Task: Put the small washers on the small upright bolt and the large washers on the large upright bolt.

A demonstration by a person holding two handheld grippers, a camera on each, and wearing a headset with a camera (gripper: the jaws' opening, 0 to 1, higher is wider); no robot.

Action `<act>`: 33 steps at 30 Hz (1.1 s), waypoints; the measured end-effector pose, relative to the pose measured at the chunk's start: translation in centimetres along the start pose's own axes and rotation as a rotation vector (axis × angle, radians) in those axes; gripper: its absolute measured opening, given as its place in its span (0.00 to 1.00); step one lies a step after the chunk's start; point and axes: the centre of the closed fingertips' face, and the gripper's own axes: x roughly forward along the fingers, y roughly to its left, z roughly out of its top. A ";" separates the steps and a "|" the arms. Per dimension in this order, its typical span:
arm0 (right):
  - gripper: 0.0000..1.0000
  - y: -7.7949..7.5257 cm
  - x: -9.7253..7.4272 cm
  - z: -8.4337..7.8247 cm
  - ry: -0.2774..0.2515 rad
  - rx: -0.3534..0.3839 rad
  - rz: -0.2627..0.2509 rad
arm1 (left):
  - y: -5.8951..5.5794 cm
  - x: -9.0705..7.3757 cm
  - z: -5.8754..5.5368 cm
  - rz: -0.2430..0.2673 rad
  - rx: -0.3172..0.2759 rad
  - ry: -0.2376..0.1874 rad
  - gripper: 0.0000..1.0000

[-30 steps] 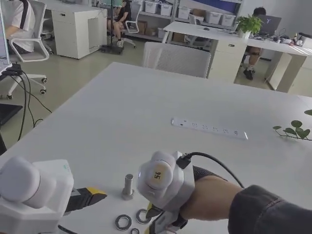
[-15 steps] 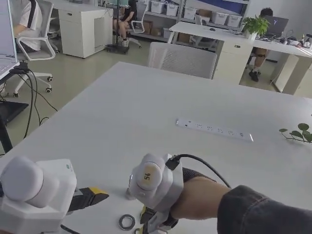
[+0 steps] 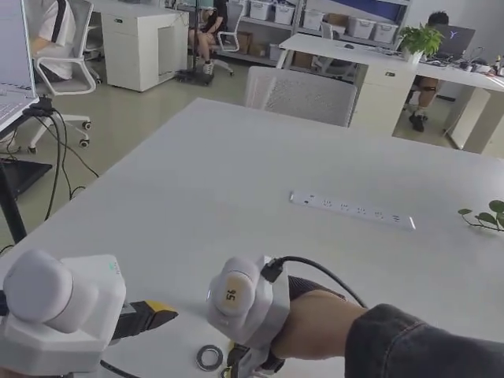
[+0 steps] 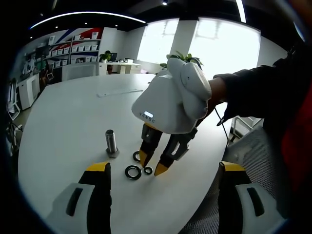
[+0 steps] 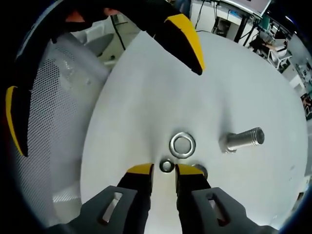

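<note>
A steel bolt [image 4: 111, 143] stands upright on the white table [image 3: 236, 181]; it also shows in the right gripper view, bolt [image 5: 241, 140]. Beside it lie a large washer [image 5: 183, 145], a small washer [image 5: 167, 165] and a third washer [image 5: 200, 169] half hidden by a jaw. My right gripper [image 5: 165, 170] is down at the table, its jaws a narrow gap apart with the small washer just between the tips. My left gripper [image 4: 165, 168] is wide open, holds nothing and faces the right gripper [image 4: 153, 163]. One large washer [image 3: 209, 357] lies below the right gripper [image 3: 236, 366].
A white power strip [image 3: 350, 211] lies across the table's middle. A green plant sprig [image 3: 484, 216] reaches in at the right edge. An office chair [image 3: 299, 94] stands behind the table's far side. The near table edge is close to the washers.
My right gripper has moved left and down over the washers. In the head view it now covers the bolt and two of the washers. The left gripper has held still.
</note>
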 end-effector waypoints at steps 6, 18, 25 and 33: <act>0.18 -0.2 0.0 -0.2 0.010 -0.012 -0.006 | 0.1 0.0 0.0 0.000 -0.002 -0.001 0.91; 0.15 -0.4 0.1 -0.1 0.011 -0.028 -0.017 | 0.1 0.0 -0.1 0.001 -0.004 -0.003 0.91; 0.15 -0.3 0.0 -0.1 0.006 -0.022 -0.014 | 0.1 0.0 -0.1 0.002 -0.005 -0.005 0.91; 0.14 -0.4 -0.3 -0.6 0.010 -0.007 -0.015 | 0.0 0.1 0.0 -0.002 -0.003 -0.001 0.91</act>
